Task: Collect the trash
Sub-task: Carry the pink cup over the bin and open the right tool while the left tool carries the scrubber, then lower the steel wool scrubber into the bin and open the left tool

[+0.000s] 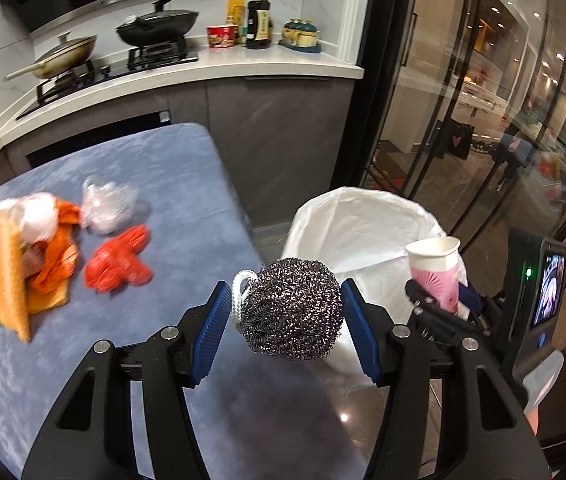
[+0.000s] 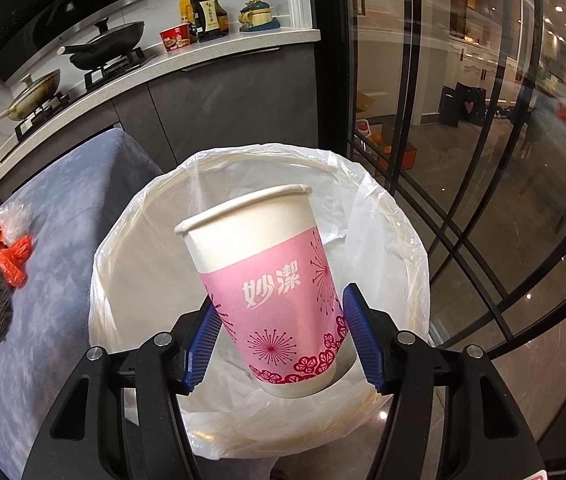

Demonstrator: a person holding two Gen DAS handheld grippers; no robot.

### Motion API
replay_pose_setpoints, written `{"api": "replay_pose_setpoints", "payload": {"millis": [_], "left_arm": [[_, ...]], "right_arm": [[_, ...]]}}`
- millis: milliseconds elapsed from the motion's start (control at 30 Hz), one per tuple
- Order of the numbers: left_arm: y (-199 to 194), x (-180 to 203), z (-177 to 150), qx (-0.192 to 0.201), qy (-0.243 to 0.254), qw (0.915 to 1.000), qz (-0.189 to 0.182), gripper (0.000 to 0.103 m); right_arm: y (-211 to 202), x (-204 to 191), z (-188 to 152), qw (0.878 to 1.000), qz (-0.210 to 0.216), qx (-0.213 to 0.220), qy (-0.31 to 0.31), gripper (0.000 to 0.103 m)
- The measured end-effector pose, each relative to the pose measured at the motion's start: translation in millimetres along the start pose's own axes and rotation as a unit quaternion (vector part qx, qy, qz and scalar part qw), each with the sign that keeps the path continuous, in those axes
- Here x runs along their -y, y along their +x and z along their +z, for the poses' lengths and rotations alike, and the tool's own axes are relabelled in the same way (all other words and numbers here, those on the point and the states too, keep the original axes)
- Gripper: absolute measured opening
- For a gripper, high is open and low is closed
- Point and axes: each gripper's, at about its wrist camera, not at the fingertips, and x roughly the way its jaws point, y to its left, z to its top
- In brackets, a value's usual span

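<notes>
Clamping a steel scourer (image 1: 293,312), the left gripper (image 1: 287,332) nears the lined bin (image 2: 403,240). The right gripper (image 2: 279,336) pinches a pink paper cup (image 2: 267,284) above it; table (image 1: 155,168) trash (image 1: 43,248) looks blurred

We hold a steel scourer (image 1: 293,308) between the blue pads (image 1: 211,332) of our left gripper (image 1: 288,334), past the edge of the blue table (image 1: 155,168). Beyond it stands the bin (image 1: 363,232) with its white liner. To the right, our right gripper (image 1: 439,304) holds a pink cup (image 1: 437,272) over the bin. On the table lie an orange bag (image 1: 119,260), clear plastic (image 1: 107,206) and a blurred heap with a yellow cloth (image 1: 3,268).
</notes>
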Motion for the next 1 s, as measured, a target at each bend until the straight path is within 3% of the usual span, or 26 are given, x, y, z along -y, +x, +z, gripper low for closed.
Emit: {"api": "replay_pose_setpoints", "payload": {"millis": [300,467,733,1000], "left_arm": [[36,29,19,-0.007,0.012,0.9997,-0.022,0.055],[49,43,23,-0.010,0.022,0.9992,-0.030,0.056],[51,55,31,-0.004,0.019,0.9990,-0.041,0.066],[44,51,38,0.007,0.013,0.9990,-0.043,0.067]], "right_arm": [[2,9,5,1.000,-0.013,0.003,0.006,0.059],[-2,15,5,1.000,-0.021,0.009,0.012,0.070],[-9,24,8,0.999,-0.027,0.021,0.024,0.073],[-21,23,10,0.999,-0.025,0.031,0.030,0.074]]}}
